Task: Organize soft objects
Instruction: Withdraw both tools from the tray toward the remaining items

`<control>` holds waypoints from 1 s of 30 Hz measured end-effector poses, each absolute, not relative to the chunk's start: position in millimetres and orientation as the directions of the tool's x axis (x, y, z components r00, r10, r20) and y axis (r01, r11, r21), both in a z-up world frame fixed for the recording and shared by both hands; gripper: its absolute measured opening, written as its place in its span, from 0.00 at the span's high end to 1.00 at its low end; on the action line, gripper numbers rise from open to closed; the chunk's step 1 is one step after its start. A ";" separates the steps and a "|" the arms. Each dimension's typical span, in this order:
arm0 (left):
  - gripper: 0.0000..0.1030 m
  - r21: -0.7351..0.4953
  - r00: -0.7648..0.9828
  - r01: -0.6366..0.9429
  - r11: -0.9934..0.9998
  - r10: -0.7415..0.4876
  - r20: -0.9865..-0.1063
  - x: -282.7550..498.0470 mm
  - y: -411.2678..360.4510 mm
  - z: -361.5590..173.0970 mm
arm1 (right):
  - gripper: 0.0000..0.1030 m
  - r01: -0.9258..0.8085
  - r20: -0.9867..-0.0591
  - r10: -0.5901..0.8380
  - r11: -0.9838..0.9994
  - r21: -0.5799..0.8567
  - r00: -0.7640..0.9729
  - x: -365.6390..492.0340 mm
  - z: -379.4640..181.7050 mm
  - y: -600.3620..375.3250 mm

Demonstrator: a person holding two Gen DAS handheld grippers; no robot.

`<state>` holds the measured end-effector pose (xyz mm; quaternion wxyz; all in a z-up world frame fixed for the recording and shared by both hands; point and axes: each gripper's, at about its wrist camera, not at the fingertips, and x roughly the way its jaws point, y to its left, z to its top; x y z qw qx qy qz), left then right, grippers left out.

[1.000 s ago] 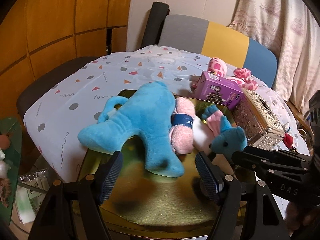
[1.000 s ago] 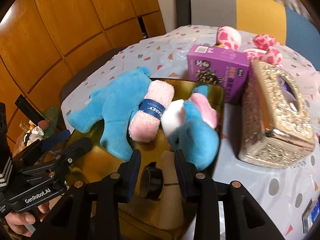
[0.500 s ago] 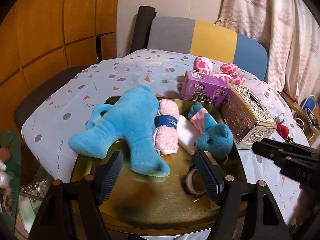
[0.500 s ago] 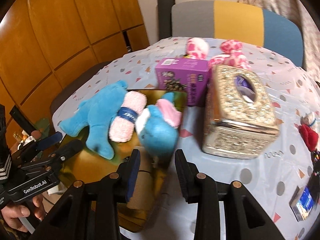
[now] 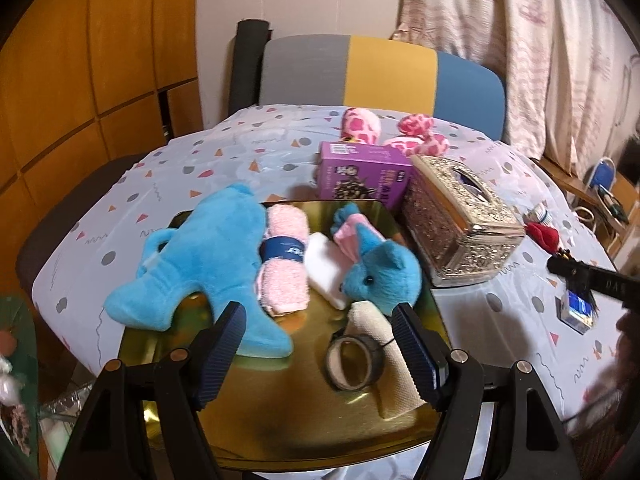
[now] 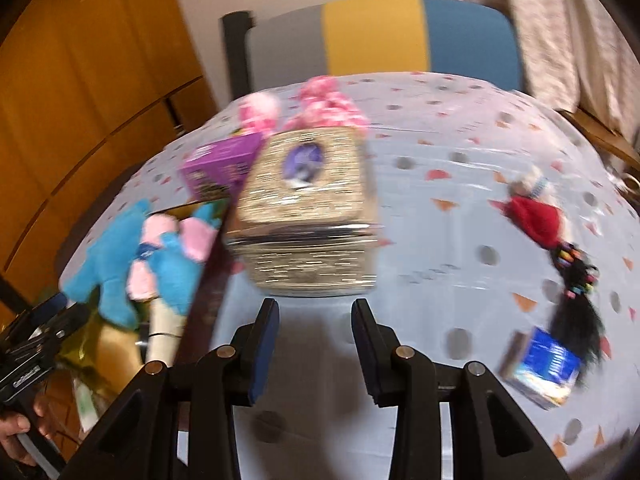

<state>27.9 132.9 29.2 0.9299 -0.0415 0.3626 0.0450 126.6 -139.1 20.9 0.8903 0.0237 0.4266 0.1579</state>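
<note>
A gold tray (image 5: 280, 420) sits on the counter (image 5: 120, 208), which wears a spotted cloth. On the tray's far half, left to right, lie a big blue plush (image 5: 204, 256), a pink towel roll (image 5: 286, 256) with a dark band, and a small blue plush (image 5: 380, 276) with pink ears, each touching the next. A tape roll (image 5: 352, 364) stands on the tray's near right part, against a beige cloth (image 5: 384, 360). Just beyond the tray stands a purple box (image 5: 364, 174); a silver tissue box (image 5: 456, 220) is just right of the tray. The left gripper (image 5: 320, 344) hovers over the tray's near half, its 2 fingers apart, gripping nothing. The right gripper (image 5: 592, 278) shows at the far right.
</note>
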 end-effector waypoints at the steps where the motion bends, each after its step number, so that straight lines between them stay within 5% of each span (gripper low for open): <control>1: 0.26 -0.040 0.733 -0.105 0.994 0.050 -0.678 28.5 129.7 29.8 | 0.63 -0.239 -0.751 0.288 0.955 0.176 0.594 127.4 21.7 -147.7; 18: 0.26 0.036 0.720 0.097 0.995 -0.045 -0.693 40.6 55.1 32.7 | 0.60 0.332 -0.693 -0.085 0.915 0.230 0.716 130.6 29.3 -333.6; 30: 0.26 0.082 0.695 0.263 0.961 -0.130 -0.707 58.6 -12.3 31.0 | 0.60 0.454 -0.652 -0.086 0.785 0.422 0.754 110.1 26.9 -379.4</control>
